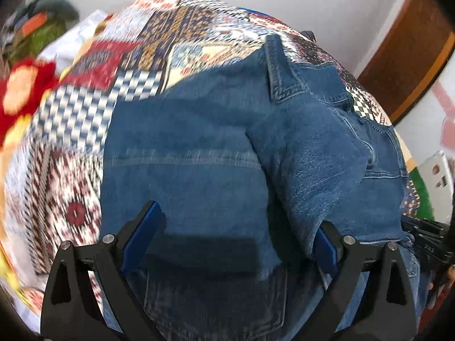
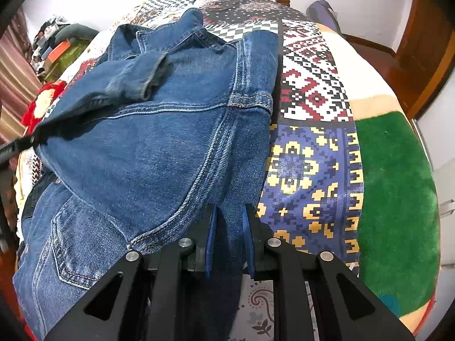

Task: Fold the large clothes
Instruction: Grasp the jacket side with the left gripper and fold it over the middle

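A blue denim jacket (image 1: 216,153) lies on a patchwork bedspread (image 1: 176,37), its collar at the far side and a sleeve folded across it. My left gripper (image 1: 236,233) is wide open just above the jacket's near part, holding nothing. In the right wrist view the jacket (image 2: 159,142) fills the left half, with a sleeve cuff (image 2: 150,76) lying across its back. My right gripper (image 2: 229,221) is shut on a fold of the jacket's right edge. The left gripper's black tip (image 2: 17,145) shows at the left edge.
The bedspread (image 2: 310,153) continues to the right, then a green blanket (image 2: 398,187). A red and yellow crochet piece (image 1: 20,88) and a clothes pile (image 2: 59,48) lie at the far left. A wooden door frame (image 1: 412,54) and white wall stand behind.
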The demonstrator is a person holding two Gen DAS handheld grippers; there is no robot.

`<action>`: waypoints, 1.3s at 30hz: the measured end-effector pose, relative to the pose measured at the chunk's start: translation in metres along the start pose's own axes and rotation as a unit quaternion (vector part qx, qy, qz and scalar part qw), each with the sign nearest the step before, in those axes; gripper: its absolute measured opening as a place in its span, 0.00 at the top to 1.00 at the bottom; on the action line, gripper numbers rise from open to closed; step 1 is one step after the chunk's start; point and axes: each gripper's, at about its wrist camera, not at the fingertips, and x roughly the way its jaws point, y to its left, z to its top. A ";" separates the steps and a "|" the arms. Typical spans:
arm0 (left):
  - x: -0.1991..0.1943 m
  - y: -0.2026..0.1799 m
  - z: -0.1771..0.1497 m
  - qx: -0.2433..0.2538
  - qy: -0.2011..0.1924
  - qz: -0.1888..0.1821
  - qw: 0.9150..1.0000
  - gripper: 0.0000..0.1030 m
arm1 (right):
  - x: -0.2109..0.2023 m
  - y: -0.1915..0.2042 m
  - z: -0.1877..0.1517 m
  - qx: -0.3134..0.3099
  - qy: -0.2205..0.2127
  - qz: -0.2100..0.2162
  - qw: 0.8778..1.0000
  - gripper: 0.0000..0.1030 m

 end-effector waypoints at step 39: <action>0.041 -0.143 0.016 0.320 -0.006 0.122 0.940 0.29 | -0.009 0.018 0.041 0.006 -0.027 -0.003 1.000 0.86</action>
